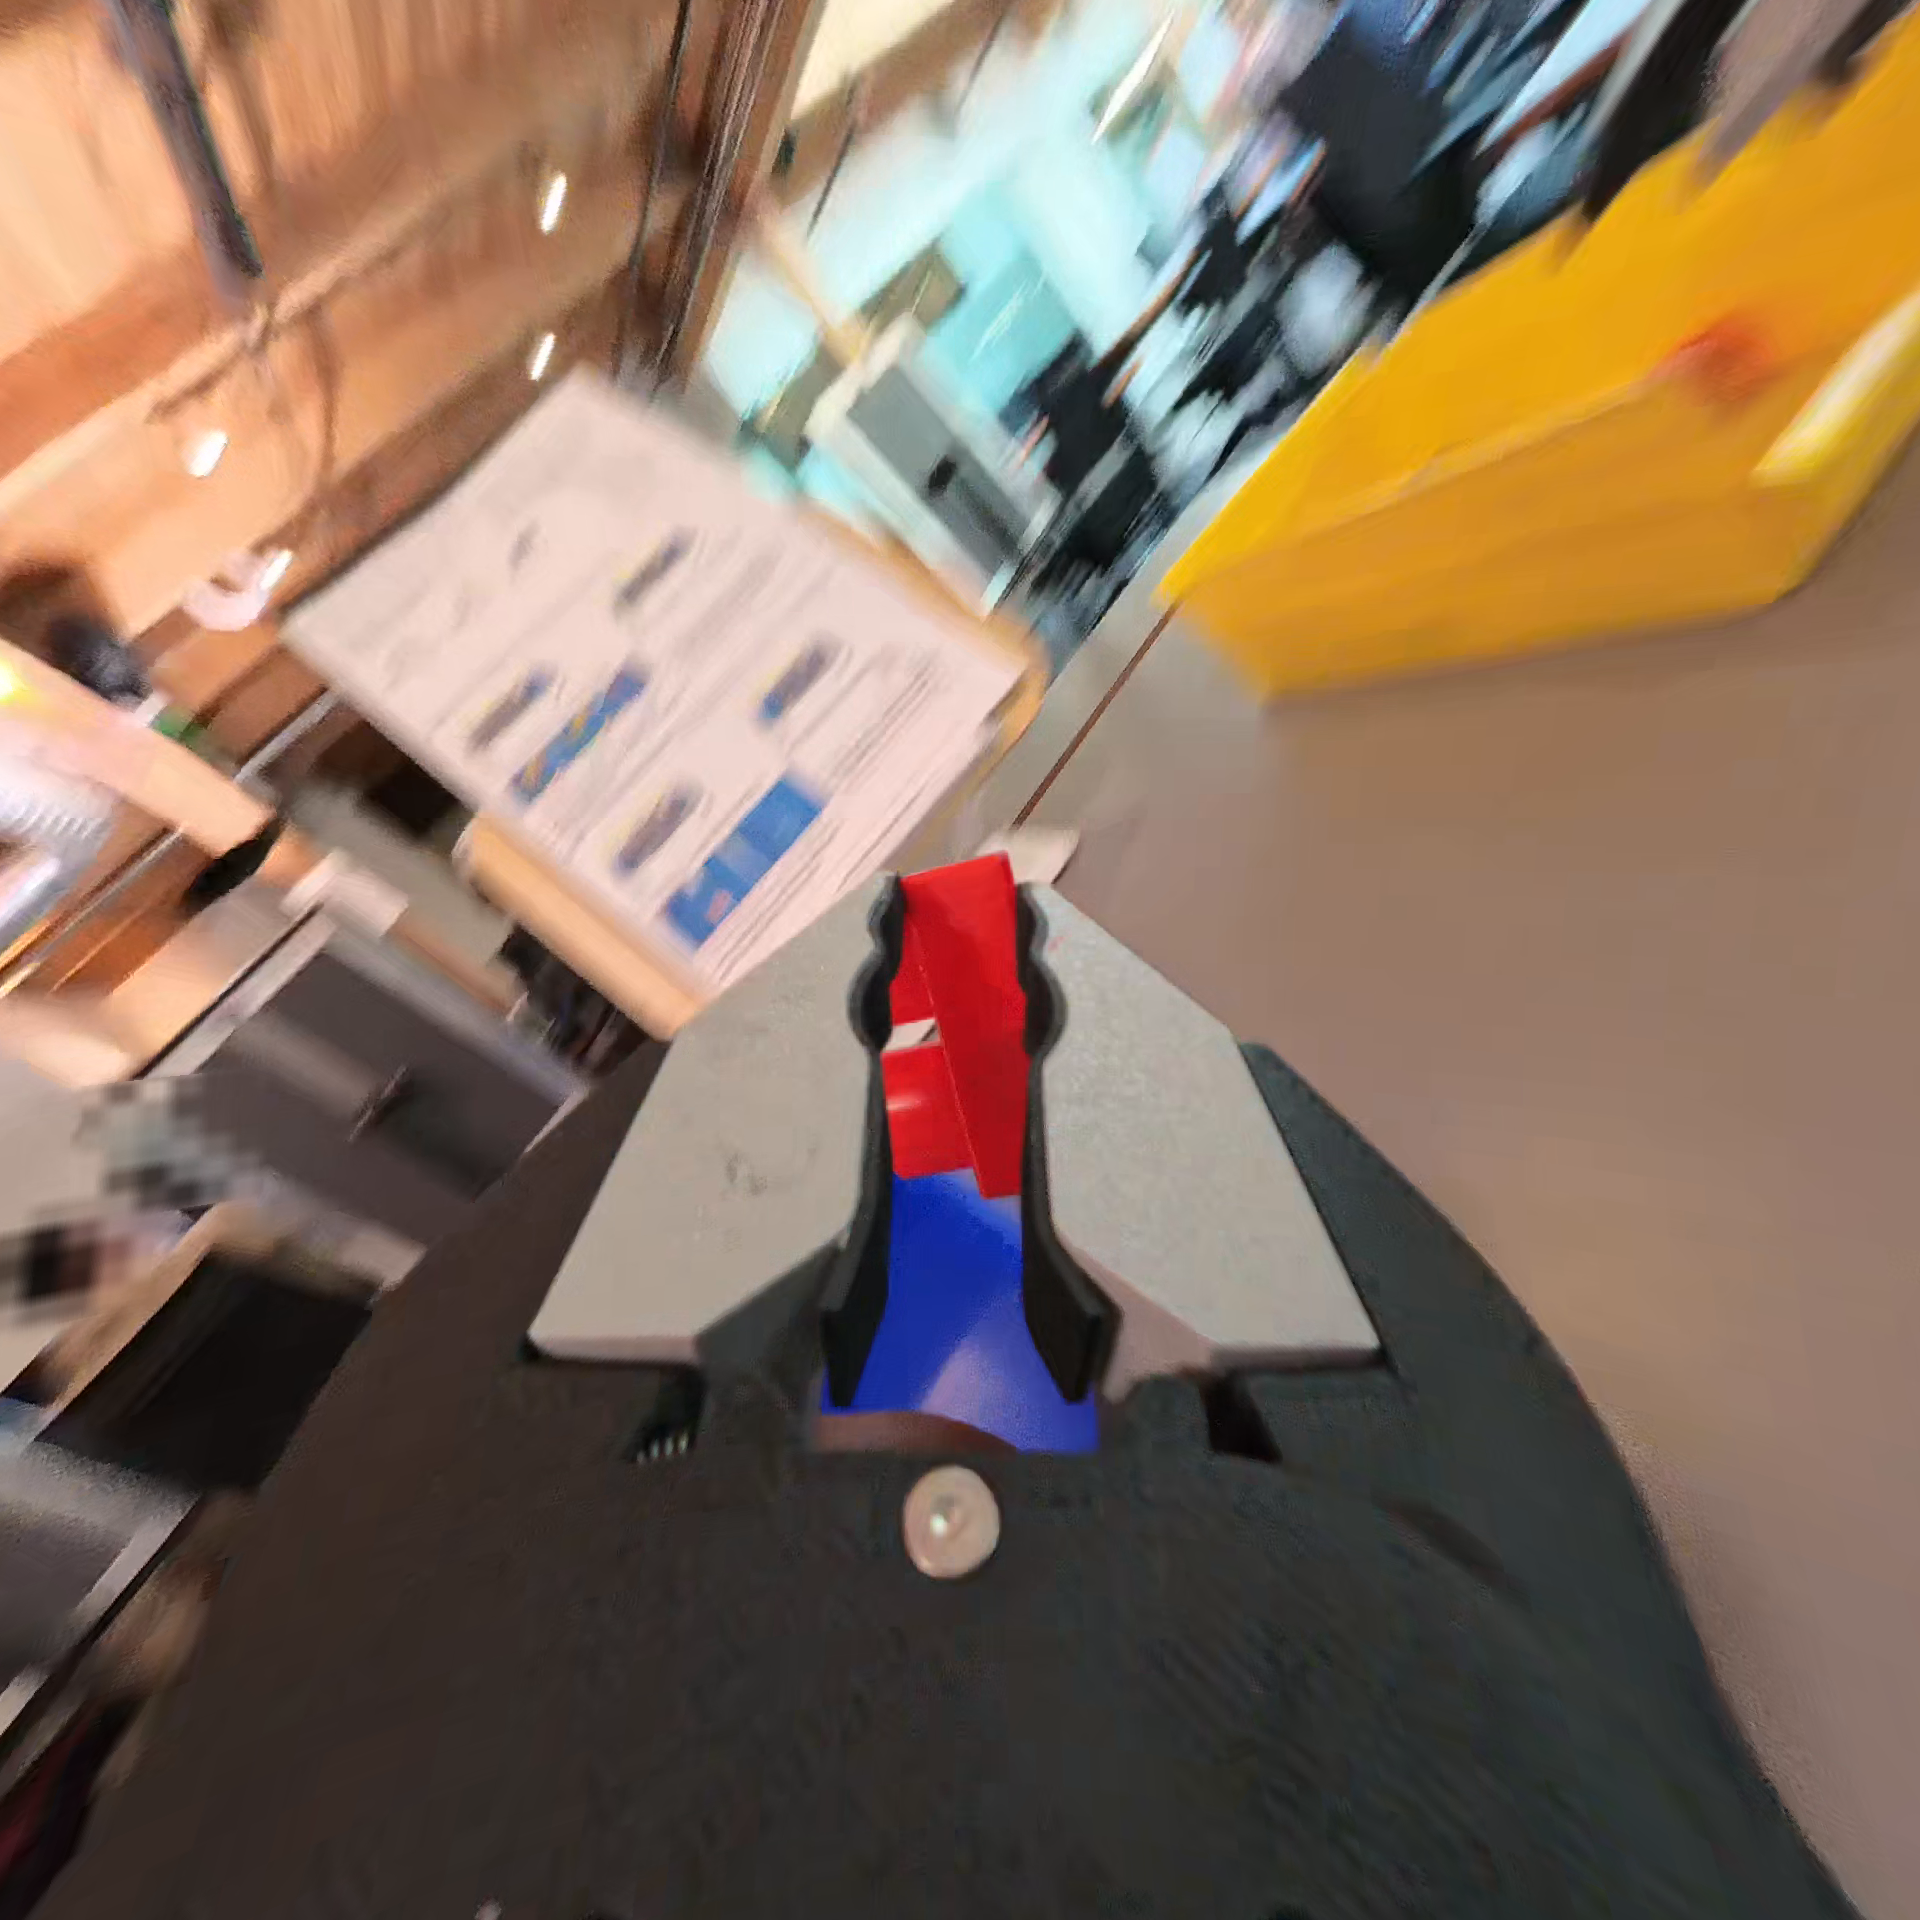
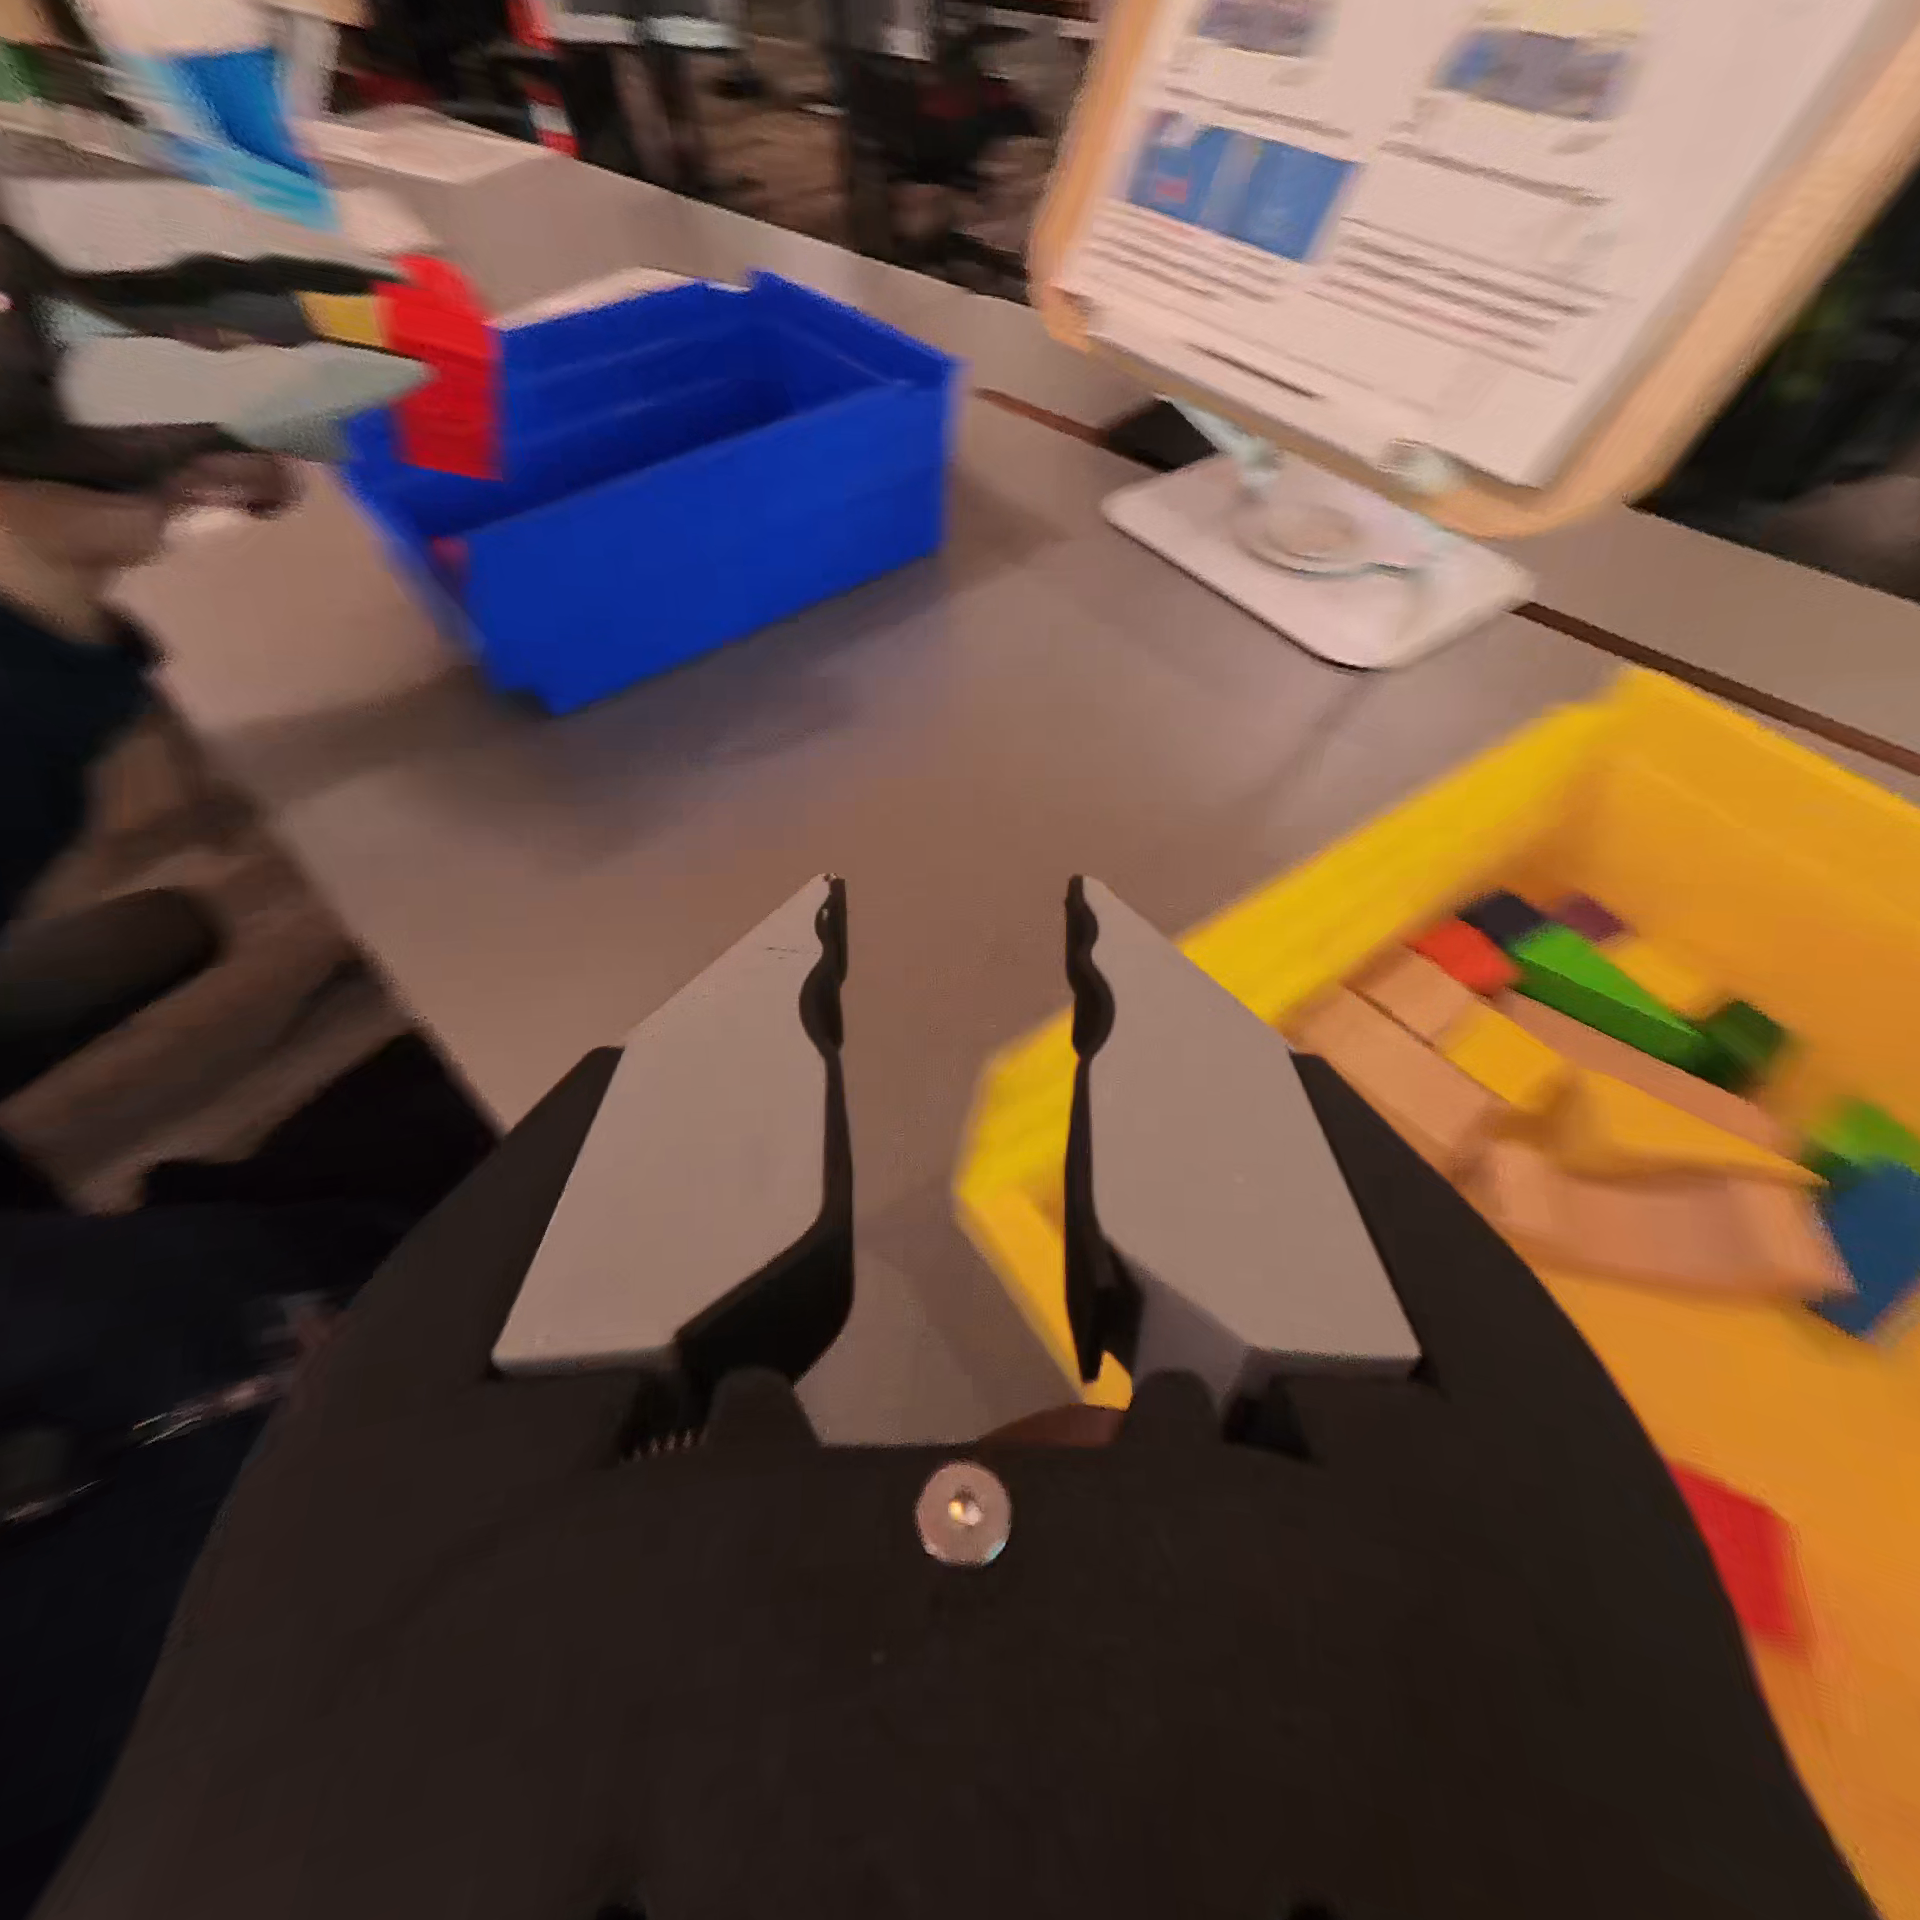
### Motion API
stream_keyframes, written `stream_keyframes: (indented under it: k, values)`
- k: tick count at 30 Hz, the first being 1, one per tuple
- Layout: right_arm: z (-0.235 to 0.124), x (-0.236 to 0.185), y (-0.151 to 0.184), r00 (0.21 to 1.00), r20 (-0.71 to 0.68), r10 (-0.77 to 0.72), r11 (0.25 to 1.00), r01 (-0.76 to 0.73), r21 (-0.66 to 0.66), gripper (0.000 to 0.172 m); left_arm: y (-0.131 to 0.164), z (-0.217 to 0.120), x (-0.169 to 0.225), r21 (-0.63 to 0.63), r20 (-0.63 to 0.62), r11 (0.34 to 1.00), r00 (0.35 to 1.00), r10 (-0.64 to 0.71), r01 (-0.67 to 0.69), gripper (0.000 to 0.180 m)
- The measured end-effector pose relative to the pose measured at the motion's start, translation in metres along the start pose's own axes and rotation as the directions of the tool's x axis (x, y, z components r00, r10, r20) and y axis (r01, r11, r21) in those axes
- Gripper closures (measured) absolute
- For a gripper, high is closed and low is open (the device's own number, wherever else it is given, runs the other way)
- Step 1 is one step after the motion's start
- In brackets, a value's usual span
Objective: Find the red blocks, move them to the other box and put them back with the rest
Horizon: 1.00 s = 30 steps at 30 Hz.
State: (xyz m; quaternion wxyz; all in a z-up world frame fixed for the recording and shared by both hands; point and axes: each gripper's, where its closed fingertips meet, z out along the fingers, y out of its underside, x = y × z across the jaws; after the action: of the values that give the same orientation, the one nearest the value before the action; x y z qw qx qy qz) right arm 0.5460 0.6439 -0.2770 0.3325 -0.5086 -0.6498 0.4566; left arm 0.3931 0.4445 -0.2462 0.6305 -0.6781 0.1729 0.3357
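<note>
Left tool: the left tool [image 1: 961,883] was clamped on a red block [image 1: 971,1023], both black pads pressed against its sides – held at the far left of the right wrist view, above the left end of the blue box [image 2: 727,520].
Red block's axis: its long axis ran roughly along the fingers, the far end poking just past the tips; it sat slightly skewed in the grip. A second red face showed behind it, so whether this was one piece or two, I could not tell.
Step in hand: judged as carrying red between boxes. Done well, that meant keeping the squeeze steady, lowering inside the walls, and letting go only near the floor of the box.
Right tool: the right tool [image 2: 956,883] stood part-open and empty over bare tabletop [image 2: 935,748] – just left of the yellow box [image 2: 1403,862], where mixed blocks [image 2: 1600,997] lay.
</note>
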Motion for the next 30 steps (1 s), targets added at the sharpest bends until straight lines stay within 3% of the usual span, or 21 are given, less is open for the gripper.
stream_keyframes:
  k: [3, 6, 9, 14, 19, 21, 23, 26, 30]
  values:
    - [0.018, -0.067, -0.009, 0.929, 0.361, 0.088, 0.994, -0.106, 0.032, 0.128, -0.074, -0.016, 0.04, 0.313, -0.131, 0.95, 0.99, 0.042, 0.002, 0.162]
    - [0.019, -0.115, -0.02, 0.751, 0.633, 0.191, 0.968, -0.251, 0.006, 0.121, -0.117, -0.024, 0.073, 0.43, -0.21, 0.903, 0.974, 0.083, 0.016, 0.162]
    - [0.01, -0.143, -0.032, 0.602, 0.779, 0.178, 0.95, -0.312, 0.024, 0.115, -0.145, -0.028, 0.096, 0.503, -0.281, 0.861, 0.956, 0.079, 0.077, 0.162]
    - [0.008, -0.154, -0.042, 0.703, 0.708, -0.063, 0.952, -0.17, 0.254, 0.105, -0.164, -0.027, 0.106, 0.535, -0.416, 0.794, 0.908, -0.051, 0.289, 0.161]
    - [0.011, -0.173, -0.039, 0.746, 0.633, -0.208, 0.942, -0.021, 0.334, 0.102, -0.171, -0.024, 0.113, 0.531, -0.48, 0.75, 0.869, -0.118, 0.395, 0.161]
    - [0.012, -0.178, -0.04, 0.753, 0.612, -0.243, 0.931, 0.003, 0.366, 0.109, -0.173, -0.022, 0.12, 0.51, -0.518, 0.74, 0.844, -0.142, 0.438, 0.161]
    - [0.014, -0.177, -0.04, 0.778, 0.552, -0.3, 0.913, 0.067, 0.403, 0.129, -0.172, -0.018, 0.121, 0.498, -0.52, 0.733, 0.836, -0.176, 0.464, 0.162]
    - [0.018, -0.168, -0.04, 0.825, 0.437, -0.358, 0.894, 0.167, 0.417, 0.131, -0.166, -0.011, 0.116, 0.462, -0.519, 0.734, 0.823, -0.231, 0.498, 0.162]
    - [0.022, -0.153, -0.041, 0.863, 0.399, -0.309, 0.912, 0.15, 0.382, 0.135, -0.156, 0.001, 0.106, 0.417, -0.448, 0.765, 0.843, -0.298, 0.492, 0.161]
